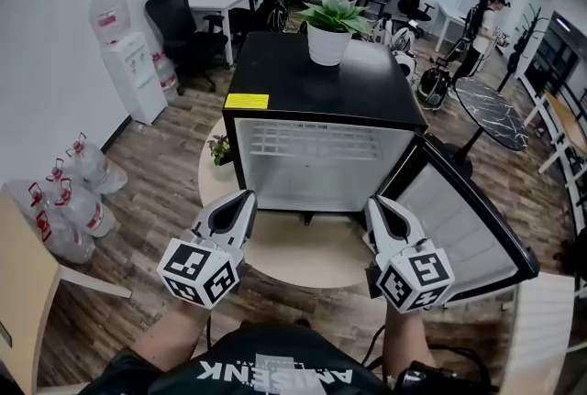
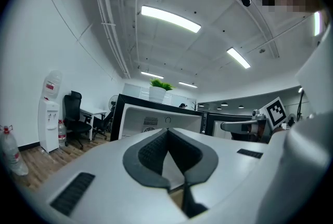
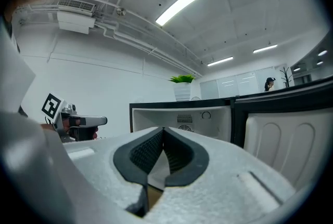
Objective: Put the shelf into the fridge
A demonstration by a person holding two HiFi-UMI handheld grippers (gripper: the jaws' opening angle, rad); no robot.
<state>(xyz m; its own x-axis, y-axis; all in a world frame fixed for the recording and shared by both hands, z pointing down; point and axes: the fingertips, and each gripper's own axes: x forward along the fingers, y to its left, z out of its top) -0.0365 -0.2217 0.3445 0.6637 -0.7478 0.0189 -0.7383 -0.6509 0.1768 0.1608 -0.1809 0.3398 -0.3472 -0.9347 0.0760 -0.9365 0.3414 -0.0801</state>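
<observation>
A black mini fridge point(image 1: 275, 77) stands on a round table with its door point(image 1: 468, 224) swung open to the right. A white wire shelf point(image 1: 316, 141) lies level in the upper part of the white interior. My left gripper point(image 1: 246, 194) and right gripper point(image 1: 374, 201) hover side by side in front of the opening, both shut with nothing between the jaws. The left gripper view shows its closed tips point(image 2: 166, 129) facing the fridge point(image 2: 156, 116). In the right gripper view the closed tips point(image 3: 163, 128) face the fridge point(image 3: 208, 116) and its door point(image 3: 291, 132).
A potted plant point(image 1: 330, 27) sits on the fridge top. The round wooden table point(image 1: 303, 251) carries the fridge. A water dispenser point(image 1: 128, 72) and several water bottles point(image 1: 69, 201) stand at the left. A wooden chair point(image 1: 27, 292) is near left; a person point(image 1: 481, 17) stands far back right.
</observation>
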